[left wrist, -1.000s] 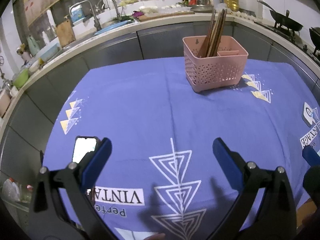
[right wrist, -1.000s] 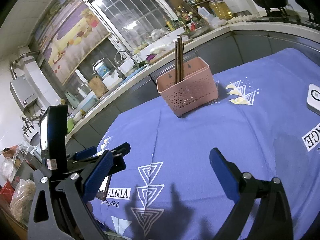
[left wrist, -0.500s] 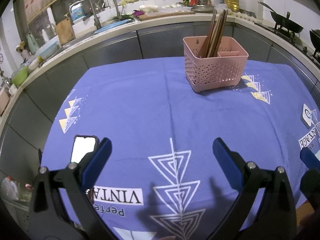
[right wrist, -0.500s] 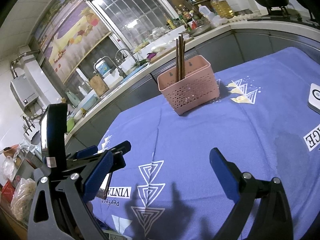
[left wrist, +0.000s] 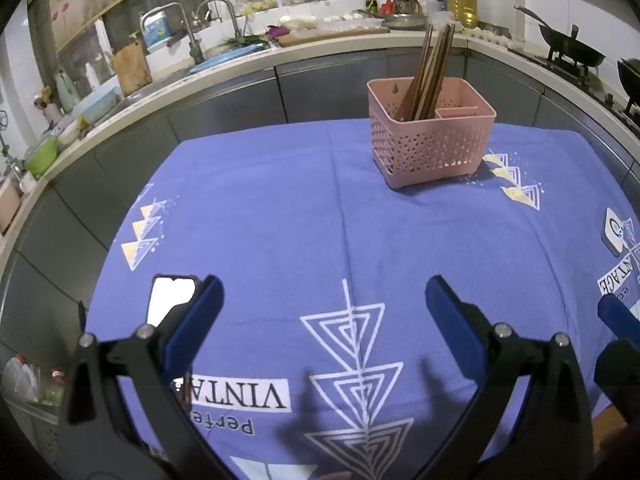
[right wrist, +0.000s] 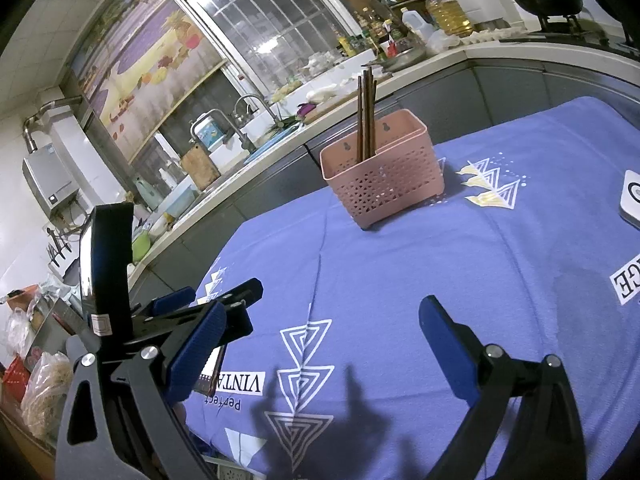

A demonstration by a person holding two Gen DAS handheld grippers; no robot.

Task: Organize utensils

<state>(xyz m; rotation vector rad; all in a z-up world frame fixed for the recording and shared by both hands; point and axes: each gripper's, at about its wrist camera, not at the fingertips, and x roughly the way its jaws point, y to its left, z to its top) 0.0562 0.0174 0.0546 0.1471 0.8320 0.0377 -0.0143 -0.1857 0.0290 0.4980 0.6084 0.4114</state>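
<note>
Several brown chopsticks (left wrist: 430, 70) stand in the left compartment of the pink basket (left wrist: 430, 148), well ahead of my left gripper (left wrist: 322, 308) and a little right of its fingers. From my right gripper (right wrist: 320, 328) the basket sits ahead, just right of centre. Both grippers are spread wide, holding nothing, over the purple tablecloth (left wrist: 280, 216). A phone (left wrist: 170, 300) lies just beyond the left finger. A white device (left wrist: 614, 230) lies near the cloth's right edge. Grey cabinets (left wrist: 224, 104) and a counter ring the table.
</note>
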